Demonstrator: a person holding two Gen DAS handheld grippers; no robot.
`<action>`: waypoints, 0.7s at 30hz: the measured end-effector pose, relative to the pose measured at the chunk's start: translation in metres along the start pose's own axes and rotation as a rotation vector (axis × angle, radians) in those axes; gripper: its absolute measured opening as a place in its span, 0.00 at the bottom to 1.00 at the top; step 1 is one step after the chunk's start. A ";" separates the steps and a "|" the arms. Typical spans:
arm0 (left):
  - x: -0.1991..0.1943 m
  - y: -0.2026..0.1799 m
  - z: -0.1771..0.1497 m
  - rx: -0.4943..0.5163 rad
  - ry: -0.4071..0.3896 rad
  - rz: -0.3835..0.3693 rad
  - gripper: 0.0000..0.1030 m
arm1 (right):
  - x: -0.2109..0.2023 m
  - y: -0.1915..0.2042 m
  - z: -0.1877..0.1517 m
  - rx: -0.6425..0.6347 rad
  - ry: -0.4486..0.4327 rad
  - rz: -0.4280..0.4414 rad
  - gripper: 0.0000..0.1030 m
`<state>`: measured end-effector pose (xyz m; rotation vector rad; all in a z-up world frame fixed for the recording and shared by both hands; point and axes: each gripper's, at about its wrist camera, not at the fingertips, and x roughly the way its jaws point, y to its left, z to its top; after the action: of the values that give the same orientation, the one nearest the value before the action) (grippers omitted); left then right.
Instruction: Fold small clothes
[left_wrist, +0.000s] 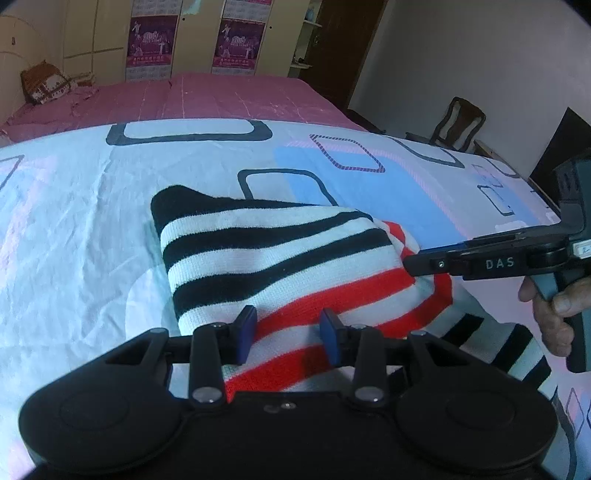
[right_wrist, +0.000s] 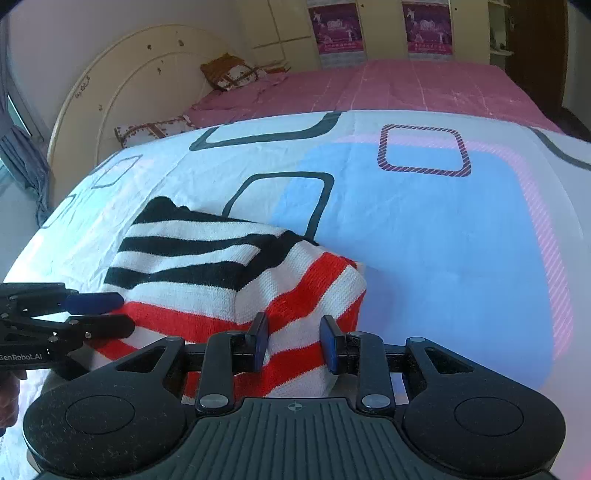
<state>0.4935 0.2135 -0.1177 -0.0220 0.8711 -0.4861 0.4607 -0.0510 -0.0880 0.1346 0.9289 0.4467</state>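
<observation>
A knitted sweater (left_wrist: 277, 254) with black, white and red stripes lies partly folded on the patterned bedsheet (left_wrist: 74, 221). In the left wrist view its red-striped near edge rises between the blue pads of my left gripper (left_wrist: 288, 336), which is shut on it. My right gripper (left_wrist: 410, 264) comes in from the right, its tip at the sweater's right edge, where the knit tents up. In the right wrist view the sweater (right_wrist: 192, 266) has its red-striped corner lifted between the pads of my right gripper (right_wrist: 293, 343), shut on the fabric. The left gripper (right_wrist: 122, 314) holds the left edge.
The pale sheet (right_wrist: 424, 240) with blue and dark squares covers the near bed; a pink bedspread (left_wrist: 221, 99) lies beyond. A brown pillow (left_wrist: 44, 86) and curved headboard (right_wrist: 122, 85) are at the far left. A wooden chair (left_wrist: 458, 125) stands right. A hand (left_wrist: 554, 314) holds the right gripper's handle.
</observation>
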 end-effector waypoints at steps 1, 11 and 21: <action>-0.002 -0.003 0.000 0.001 -0.007 0.009 0.35 | -0.006 0.001 0.000 0.003 -0.008 -0.006 0.29; -0.067 -0.051 -0.046 0.053 -0.068 0.012 0.24 | -0.085 0.053 -0.042 -0.117 -0.092 0.029 0.17; -0.061 -0.058 -0.067 0.061 -0.089 0.074 0.24 | -0.057 0.055 -0.085 -0.173 -0.007 -0.067 0.16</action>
<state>0.3876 0.1991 -0.1045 0.0440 0.7667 -0.4387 0.3462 -0.0329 -0.0797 -0.0523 0.8815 0.4617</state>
